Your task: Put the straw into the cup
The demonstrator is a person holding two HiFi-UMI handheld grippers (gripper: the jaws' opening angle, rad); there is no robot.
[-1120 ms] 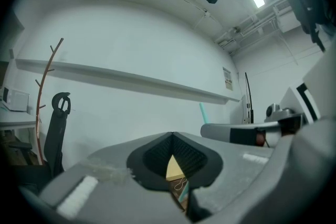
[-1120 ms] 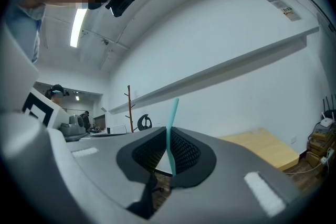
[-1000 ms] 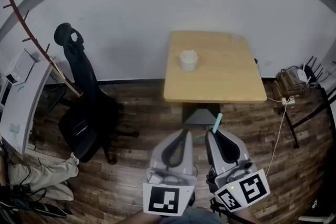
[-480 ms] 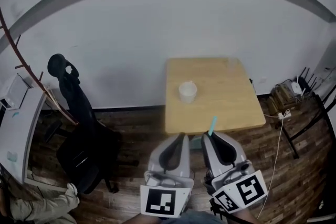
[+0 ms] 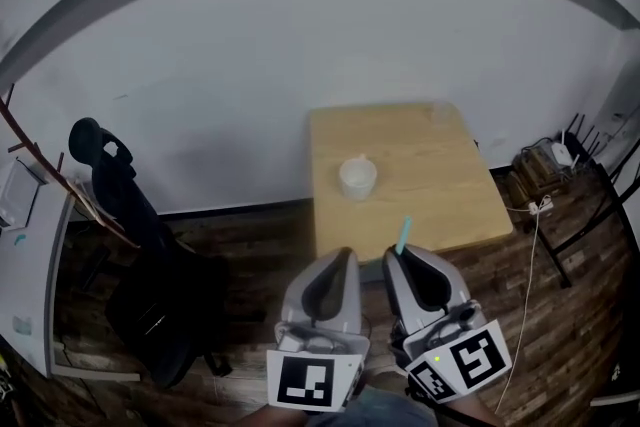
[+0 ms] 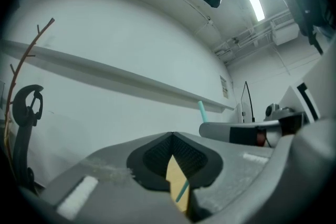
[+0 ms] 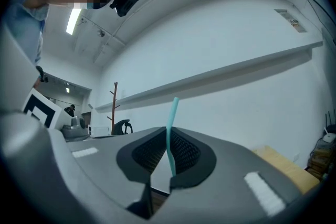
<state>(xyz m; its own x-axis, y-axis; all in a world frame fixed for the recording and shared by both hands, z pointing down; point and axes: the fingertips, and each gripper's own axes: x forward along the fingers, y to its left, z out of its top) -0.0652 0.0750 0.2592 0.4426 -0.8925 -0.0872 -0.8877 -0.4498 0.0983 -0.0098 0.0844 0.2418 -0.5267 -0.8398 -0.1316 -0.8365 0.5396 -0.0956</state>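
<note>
We hold the straw [image 5: 403,235] clamped between the jaws of the right gripper [image 5: 404,258]. Its long axis runs along the jaws, and its free end projects past the tips towards the table [image 5: 450,200]. The straw [image 7: 170,131] is thin, teal and slightly bent where the pads pinch it. The left gripper [image 5: 343,260] sits just beside the right one. Its jaws appear to meet at the tips, with nothing between them, though the view is narrow. The cup [image 5: 357,177], white and upright, stands on the light wooden table against a white wall. A dark plank floor [image 5: 255,240] carries a black chair [image 5: 150,300].
</note>
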